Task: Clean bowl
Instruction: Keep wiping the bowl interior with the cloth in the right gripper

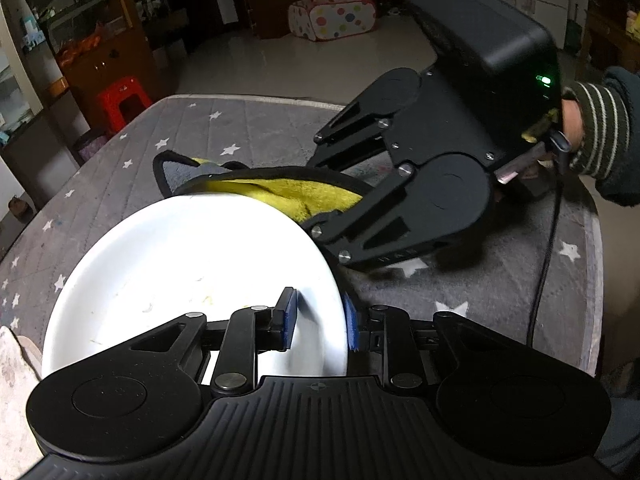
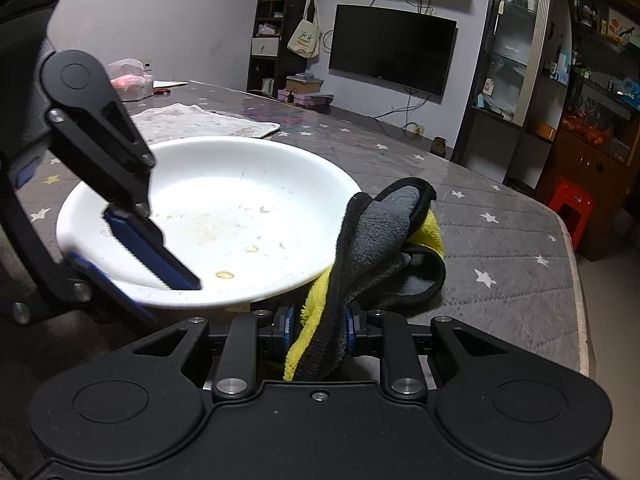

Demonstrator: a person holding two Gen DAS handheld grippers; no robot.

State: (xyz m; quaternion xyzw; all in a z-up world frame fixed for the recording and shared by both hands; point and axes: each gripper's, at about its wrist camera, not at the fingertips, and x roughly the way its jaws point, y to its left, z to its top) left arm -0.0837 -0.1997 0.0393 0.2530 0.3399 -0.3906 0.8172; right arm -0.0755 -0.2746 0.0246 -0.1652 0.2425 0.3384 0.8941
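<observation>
A shallow white bowl (image 1: 188, 264) with dried food specks sits on the star-patterned table; it also shows in the right wrist view (image 2: 232, 208). My left gripper (image 1: 320, 320) is shut on the bowl's rim, one blue pad inside and one outside; it shows in the right wrist view (image 2: 136, 260). My right gripper (image 2: 318, 326) is shut on a yellow and grey cloth (image 2: 380, 248), held at the bowl's near right edge. In the left wrist view the cloth (image 1: 288, 194) lies behind the bowl's far rim, with the right gripper's body beside it.
The grey quilted table cover (image 2: 500, 300) with white stars spreads around the bowl. A stained white rag (image 2: 200, 120) and a plastic bag (image 2: 130, 78) lie beyond the bowl. A red stool (image 2: 570, 206) stands past the table edge.
</observation>
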